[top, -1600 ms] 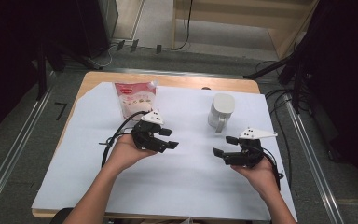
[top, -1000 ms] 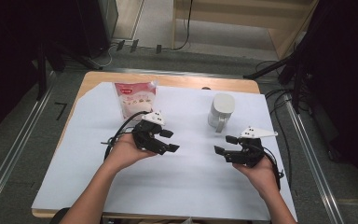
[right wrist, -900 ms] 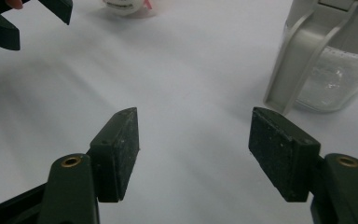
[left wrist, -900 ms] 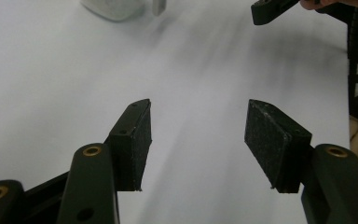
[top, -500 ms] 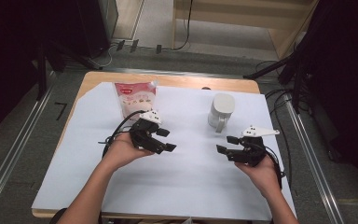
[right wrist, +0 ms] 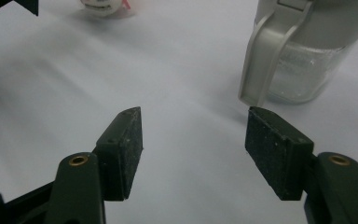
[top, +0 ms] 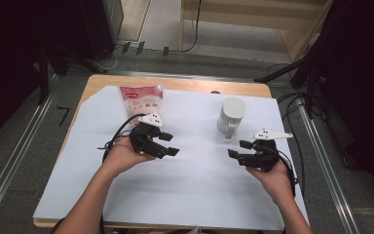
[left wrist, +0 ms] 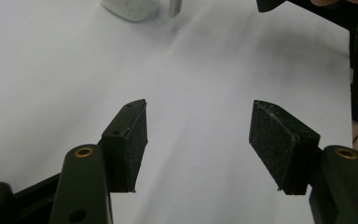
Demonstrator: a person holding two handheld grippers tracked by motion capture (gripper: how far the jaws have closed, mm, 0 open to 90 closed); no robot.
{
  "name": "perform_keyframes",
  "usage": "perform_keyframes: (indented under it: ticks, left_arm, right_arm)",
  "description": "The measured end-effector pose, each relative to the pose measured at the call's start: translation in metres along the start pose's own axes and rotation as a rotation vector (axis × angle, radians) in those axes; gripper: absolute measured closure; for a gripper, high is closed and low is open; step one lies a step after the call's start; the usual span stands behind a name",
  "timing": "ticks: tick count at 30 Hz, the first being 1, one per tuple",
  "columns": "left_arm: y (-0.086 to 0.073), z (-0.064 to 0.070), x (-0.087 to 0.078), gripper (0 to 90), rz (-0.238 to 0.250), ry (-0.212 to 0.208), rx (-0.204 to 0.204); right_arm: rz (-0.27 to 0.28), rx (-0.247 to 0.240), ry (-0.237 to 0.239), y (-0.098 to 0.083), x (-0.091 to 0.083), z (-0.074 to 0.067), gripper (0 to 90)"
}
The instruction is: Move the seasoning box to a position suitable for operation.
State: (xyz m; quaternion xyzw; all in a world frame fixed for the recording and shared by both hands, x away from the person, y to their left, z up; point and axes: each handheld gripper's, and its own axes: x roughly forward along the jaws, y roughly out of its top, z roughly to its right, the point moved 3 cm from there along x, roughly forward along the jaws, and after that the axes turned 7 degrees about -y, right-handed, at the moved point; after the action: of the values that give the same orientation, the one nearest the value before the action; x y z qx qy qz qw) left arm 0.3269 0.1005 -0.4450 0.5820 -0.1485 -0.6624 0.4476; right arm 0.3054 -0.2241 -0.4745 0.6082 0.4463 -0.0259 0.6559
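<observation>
Pouch (top: 141, 100): a pink-and-white packet is stood at the far left of the white sheet (top: 195, 180), a red label at its top; the print is too small to be read.
Jug (top: 231, 117): a lidded container with a pale grey handle is set at the far right-centre; its clear lower wall is seen in the right gripper view (right wrist: 303, 56), contents not made out.
Left gripper (top: 168, 145): held over the sheet just in front of the pouch, jaws parted after a slight closing, nothing between them (left wrist: 198, 142).
Right gripper (top: 238, 149): held near the jug, jaws apart after a slight widening, nothing gripped (right wrist: 193, 142).
</observation>
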Motion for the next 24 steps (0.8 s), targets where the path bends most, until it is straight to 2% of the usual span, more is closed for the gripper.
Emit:
perform_keyframes:
  ticks: [2,3,5,7,11,16,20,24]
  left_arm:
    - [0.001,0.001,0.000,38.3,0.000,0.000,0.004]
    - [0.002,0.001,0.001,38.5,0.001,-0.003,0.018]
    - [0.002,0.002,0.003,38.8,0.001,-0.011,0.022]
    - [-0.001,0.004,0.005,37.8,-0.017,-0.006,0.044]
    - [-0.002,0.006,0.008,38.4,-0.026,-0.005,0.035]
    - [-0.001,0.008,0.010,38.4,-0.045,0.004,0.038]
    - [0.000,0.008,0.010,38.1,-0.033,-0.003,0.046]
    - [0.001,0.010,0.009,37.8,-0.032,0.003,0.052]
  right_arm:
    - [0.020,-0.009,-0.005,0.002,0.000,0.000,35.7]
    - [0.035,-0.038,-0.005,0.002,0.002,0.000,36.4]
    - [0.026,-0.048,-0.009,0.002,0.003,0.000,37.7]
    - [0.003,-0.061,-0.021,0.001,0.005,0.001,38.4]
    - [0.008,-0.033,-0.039,0.005,0.003,0.005,36.8]
    - [0.024,-0.023,-0.058,0.009,0.001,0.008,33.8]
    - [0.030,-0.037,-0.064,0.021,-0.002,0.010,33.9]
    - [0.052,0.002,-0.076,0.035,-0.001,0.014,31.3]
